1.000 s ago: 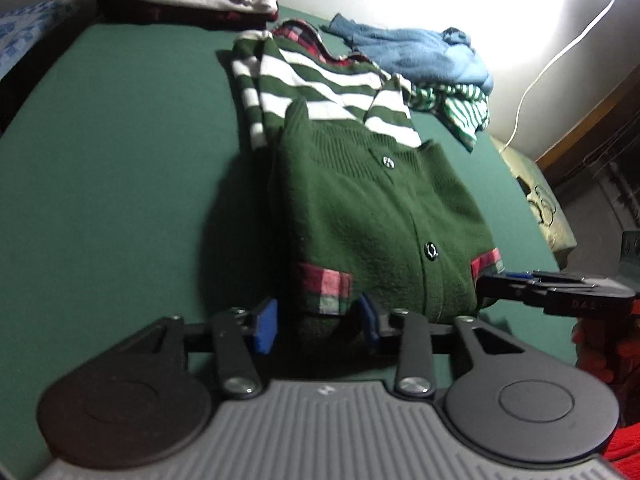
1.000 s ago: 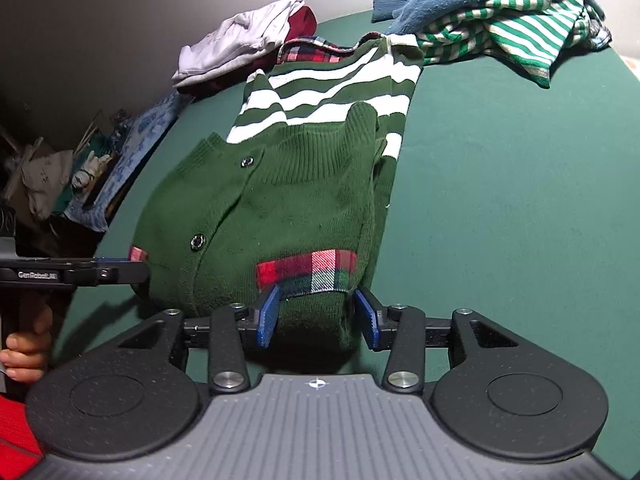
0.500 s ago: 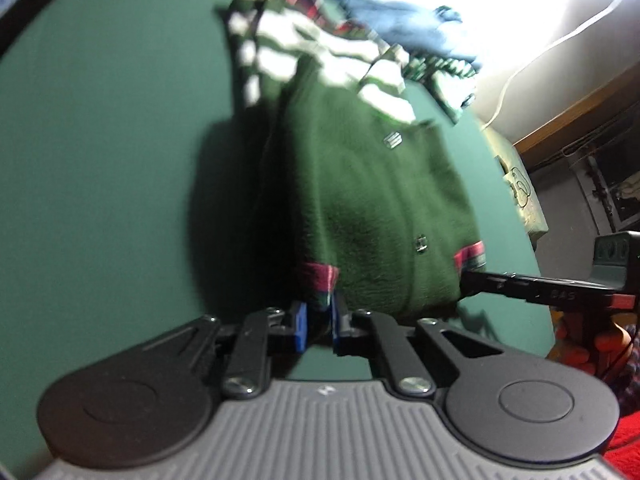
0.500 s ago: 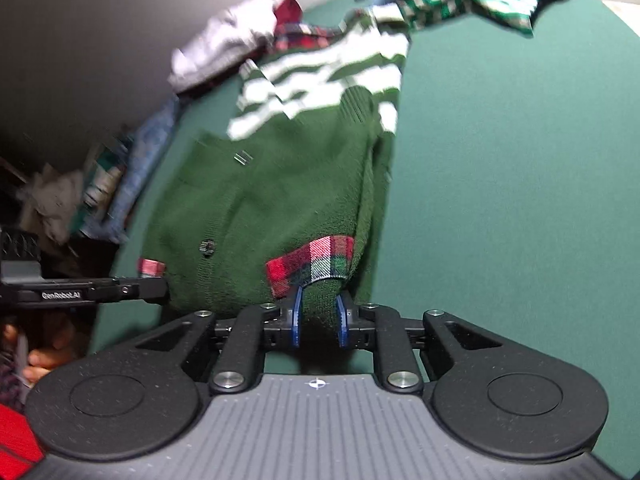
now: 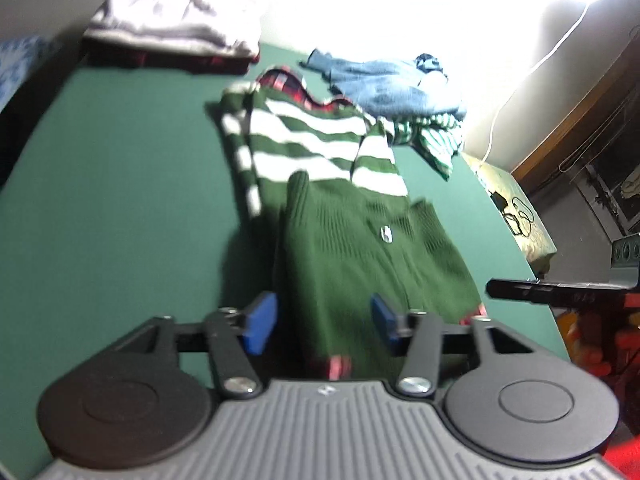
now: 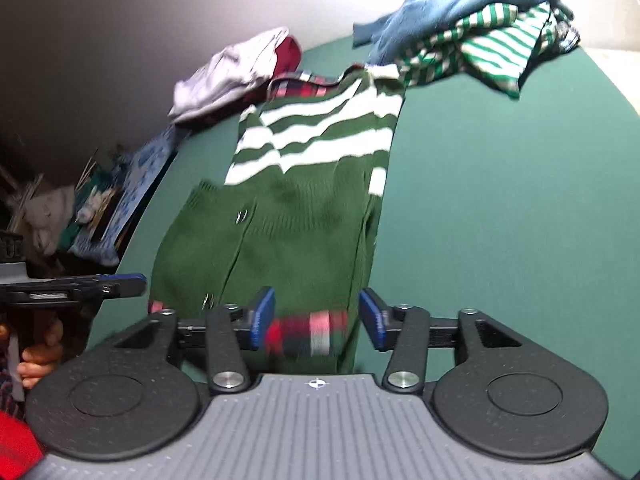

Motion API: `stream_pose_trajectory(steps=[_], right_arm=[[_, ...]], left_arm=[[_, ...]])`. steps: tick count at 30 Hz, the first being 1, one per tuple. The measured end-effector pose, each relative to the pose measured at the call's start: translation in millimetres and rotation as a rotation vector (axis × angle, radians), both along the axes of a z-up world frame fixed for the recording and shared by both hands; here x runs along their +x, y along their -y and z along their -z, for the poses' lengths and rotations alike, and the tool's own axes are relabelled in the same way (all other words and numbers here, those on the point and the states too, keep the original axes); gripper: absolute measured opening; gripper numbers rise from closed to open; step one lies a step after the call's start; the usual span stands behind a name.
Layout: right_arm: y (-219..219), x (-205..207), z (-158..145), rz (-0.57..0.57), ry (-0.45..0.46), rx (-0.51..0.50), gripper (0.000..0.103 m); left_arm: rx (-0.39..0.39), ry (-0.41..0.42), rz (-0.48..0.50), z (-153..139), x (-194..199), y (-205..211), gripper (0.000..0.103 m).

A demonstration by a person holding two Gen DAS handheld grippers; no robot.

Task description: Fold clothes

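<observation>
Cardigan [image 5: 360, 248] lies mid-table [image 5: 120, 200] — clothes heap [image 5: 392, 88] behind it.

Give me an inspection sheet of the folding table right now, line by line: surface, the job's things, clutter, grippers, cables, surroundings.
Surface: green table top, flat.
Job's things: green cardigan lying buttoned with white-striped upper part; plaid trim at its near edge.
Clutter: folded stack at the far left corner; blue garment over a green striped top, unfolded.
Grippers: left gripper and right gripper both opening, pads clear of the cardigan's near edge lying between them.
Cables: white cord running up the wall.
Surroundings: heap of oddments beside the table; bright lamp glare.
</observation>
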State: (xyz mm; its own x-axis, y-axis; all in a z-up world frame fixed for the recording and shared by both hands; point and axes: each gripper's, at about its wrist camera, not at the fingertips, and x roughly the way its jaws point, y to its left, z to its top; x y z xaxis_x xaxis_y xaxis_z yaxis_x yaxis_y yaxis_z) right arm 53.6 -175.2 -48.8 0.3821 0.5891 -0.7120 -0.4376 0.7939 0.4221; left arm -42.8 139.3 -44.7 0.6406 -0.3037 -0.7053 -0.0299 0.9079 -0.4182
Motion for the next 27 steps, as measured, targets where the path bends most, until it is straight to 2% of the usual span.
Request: stream_pose_trajectory(steps=[1, 2, 3, 4, 7, 8, 9, 10, 13, 14, 15, 17, 20, 23, 24, 25, 27], right_arm=[[-4.6, 6.2, 4.8, 0.017, 0.007, -0.01, 0.059], [-9.2, 12.4, 9.9, 0.033, 0.015, -0.02, 0.059], [-13.4, 19.0, 15.5, 0.051, 0.009, -0.02, 0.059], [-14.9, 25.7, 19.5, 0.065, 0.002, -0.002, 0.058], [-19.4, 36.6, 22.5, 0.072, 0.014, 0.031, 0.05], [-23.0, 40.7, 24.0, 0.075, 0.006, 0.023, 0.039], [-24.8, 43.1, 24.9, 0.082, -0.004, 0.015, 0.016], [-25.0, 43.0, 22.9, 0.086, -0.003, 0.027, 0.015], [-31.3, 39.8, 18.3, 0.048, 0.042, 0.051, 0.014], [-33.4, 38.7, 16.7, 0.034, 0.058, 0.059, 0.014], [-37.6, 42.9, 20.4, 0.047, 0.056, 0.023, 0.014], [-38.9, 52.7, 32.2, 0.088, 0.031, -0.003, 0.014], [-37.0, 50.1, 32.2, 0.11, 0.043, -0.015, 0.015], [-37.0, 41.0, 30.2, 0.104, 0.071, -0.05, 0.018], [-34.4, 41.7, 31.7, 0.101, 0.065, -0.037, 0.022], [-31.2, 43.7, 32.5, 0.107, 0.05, -0.023, 0.03], [-19.5, 43.3, 25.6, 0.137, 0.027, 0.021, 0.042]], left_arm=[[0.017, -0.006, -0.003, 3.7, 8.3, 1.9, 0.059], [0.019, -0.024, -0.002, 9.2, 17.8, 3.5, 0.048], [0.01, -0.047, 0.002, 15.6, 26.5, 4.0, 0.043], [-0.008, -0.064, 0.008, 20.2, 32.2, 3.6, 0.033], [-0.045, -0.054, 0.009, 22.2, 30.8, -2.2, 0.026], [-0.055, -0.055, 0.008, 22.9, 28.7, -3.0, 0.024], [-0.068, -0.058, 0.007, 24.2, 26.4, -4.4, 0.022], [-0.081, -0.061, 0.005, 25.9, 24.4, -6.0, 0.019], [-0.12, -0.069, 0.002, 30.9, 18.1, -10.7, 0.02], [-0.128, -0.086, -0.012, 35.9, 20.5, -12.8, 0.025], [-0.153, -0.102, -0.031, 41.3, 24.5, -16.7, 0.036], [-0.176, -0.096, -0.037, 41.8, 29.8, -19.9, 0.036], [-0.113, -0.058, 0.004, 35.2, 34.4, -8.9, 0.03], [-0.097, -0.055, 0.017, 35.8, 39.2, -5.5, 0.033], [-0.097, -0.054, 0.016, 35.4, 38.0, -6.6, 0.034], [-0.085, -0.052, 0.009, 33.3, 35.6, -8.2, 0.039], [-0.054, -0.04, -0.016, 24.2, 27.1, -15.3, 0.04]])
